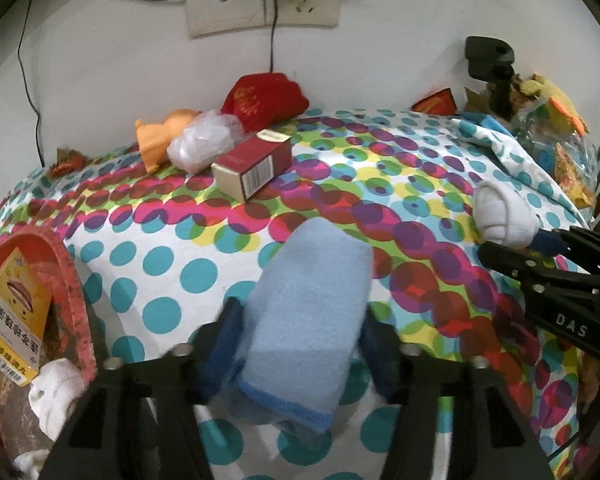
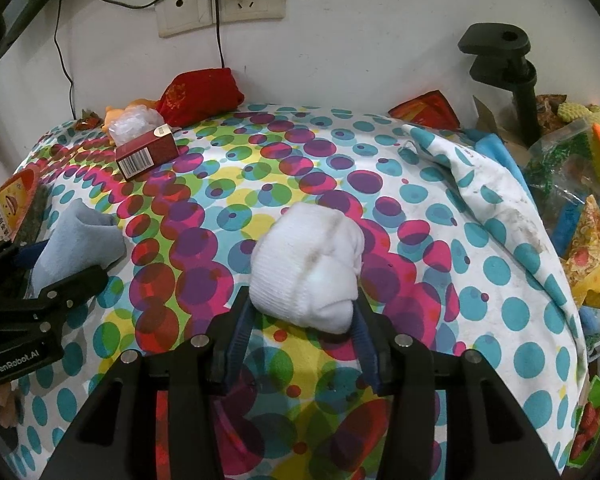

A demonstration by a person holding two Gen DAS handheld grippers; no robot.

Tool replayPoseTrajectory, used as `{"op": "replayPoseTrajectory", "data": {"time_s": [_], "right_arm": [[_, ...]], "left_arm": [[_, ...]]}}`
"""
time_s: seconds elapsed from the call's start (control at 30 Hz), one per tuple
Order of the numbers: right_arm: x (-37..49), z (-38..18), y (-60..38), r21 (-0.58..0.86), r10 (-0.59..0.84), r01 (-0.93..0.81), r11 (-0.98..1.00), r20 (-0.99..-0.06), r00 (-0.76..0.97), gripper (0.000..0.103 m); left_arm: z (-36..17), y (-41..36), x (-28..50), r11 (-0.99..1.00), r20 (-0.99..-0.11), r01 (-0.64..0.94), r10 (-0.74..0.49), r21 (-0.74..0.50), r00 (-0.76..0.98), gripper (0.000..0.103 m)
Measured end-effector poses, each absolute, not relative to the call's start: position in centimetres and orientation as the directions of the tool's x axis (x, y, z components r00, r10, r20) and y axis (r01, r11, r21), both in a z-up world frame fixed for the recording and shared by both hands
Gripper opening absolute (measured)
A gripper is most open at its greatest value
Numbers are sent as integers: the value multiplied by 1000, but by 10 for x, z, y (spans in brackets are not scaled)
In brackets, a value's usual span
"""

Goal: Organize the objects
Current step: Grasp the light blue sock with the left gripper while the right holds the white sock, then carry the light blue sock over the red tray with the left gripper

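A folded light blue cloth (image 1: 312, 300) sits between the blue pads of my left gripper (image 1: 300, 320), which is shut on it just above the polka-dot tablecloth (image 1: 172, 248). The right wrist view shows that gripper (image 2: 56, 264) at the left edge with the cloth (image 2: 76, 240) sticking out of it. My right gripper (image 2: 304, 312) is shut on a rolled white sock (image 2: 308, 264), with both pads against its sides. From the left wrist view, the sock (image 1: 504, 216) shows at the right, held by the right gripper (image 1: 540, 248).
A dark red box (image 1: 252, 168), a clear plastic wad (image 1: 204, 144), an orange toy (image 1: 160, 136) and a red pouch (image 1: 264, 100) lie by the wall. A red basket (image 1: 66, 280) at left holds a yellow box (image 1: 12, 312) and a white sock (image 1: 56, 392). A black clamp (image 2: 500, 60) and bags (image 2: 572, 168) crowd the right.
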State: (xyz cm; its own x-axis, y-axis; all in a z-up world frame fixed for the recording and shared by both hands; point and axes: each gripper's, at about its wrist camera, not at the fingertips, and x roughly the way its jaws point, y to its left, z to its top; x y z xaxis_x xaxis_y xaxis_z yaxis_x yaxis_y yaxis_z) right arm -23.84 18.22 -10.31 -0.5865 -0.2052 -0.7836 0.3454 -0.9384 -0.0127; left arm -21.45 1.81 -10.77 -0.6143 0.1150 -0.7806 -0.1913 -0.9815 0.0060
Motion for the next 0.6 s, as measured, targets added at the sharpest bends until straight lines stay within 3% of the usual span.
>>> {"op": "replayPoseTrajectory", "data": {"time_s": [0.03,0.13,0.6], "right_arm": [[-239,-103,182,-13,-205,345,-938,-783,-587,46],[-239,-103,182,-15,-203,345,-939,-783,-587,46],[-240,-103,182,-12,-206,346,-938,-784,-586,46]], "left_arm": [[-107,23,-213,-980,-775,-197,99,34,-624,36],[-105,35,-208,-971,-763,-211,54,110,-644,34],[-94,39,-194,-965,-711,-231,76,124,-699,34]]}}
